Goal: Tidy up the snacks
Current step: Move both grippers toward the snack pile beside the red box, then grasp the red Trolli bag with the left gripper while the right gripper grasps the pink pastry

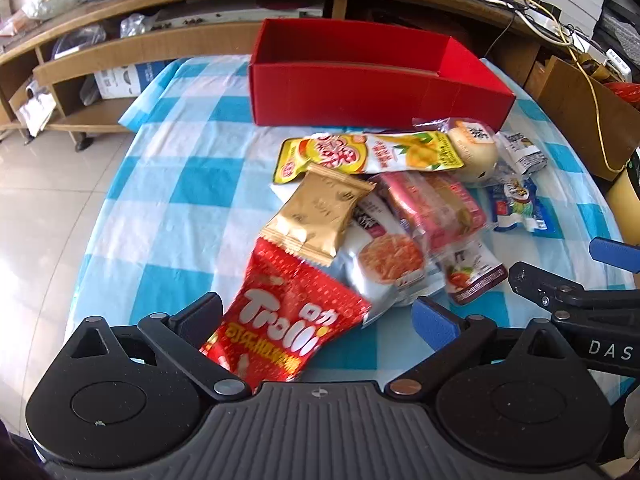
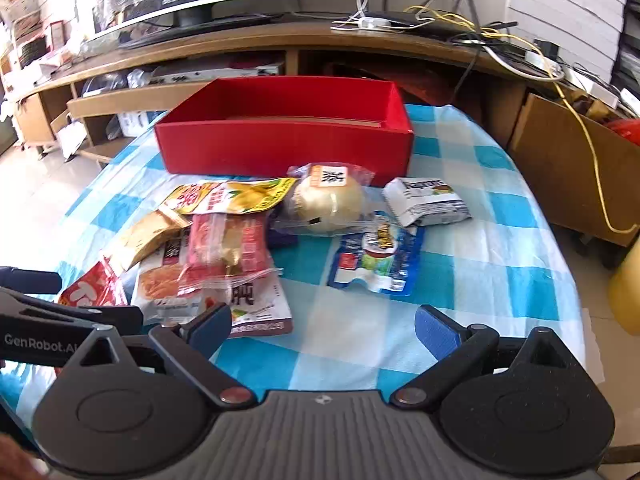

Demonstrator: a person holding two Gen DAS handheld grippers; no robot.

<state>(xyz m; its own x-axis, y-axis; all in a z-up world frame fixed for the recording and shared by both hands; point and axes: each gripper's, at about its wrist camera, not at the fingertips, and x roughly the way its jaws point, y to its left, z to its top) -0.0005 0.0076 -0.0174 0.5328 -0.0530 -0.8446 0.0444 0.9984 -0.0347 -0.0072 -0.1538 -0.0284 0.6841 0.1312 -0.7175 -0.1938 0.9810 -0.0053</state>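
An empty red box stands at the far side of the checked table. A heap of snack packets lies in front of it: a red Trolli bag, a gold packet, a yellow mango packet, a pink wrapped pack, a wrapped bun, a blue packet. My left gripper is open, low over the Trolli bag, which lies between its fingers. My right gripper is open over bare cloth.
A white packet lies right of the bun. A wooden TV stand with cables and a monitor runs behind the table. Cardboard leans at the right. Tiled floor lies left of the table.
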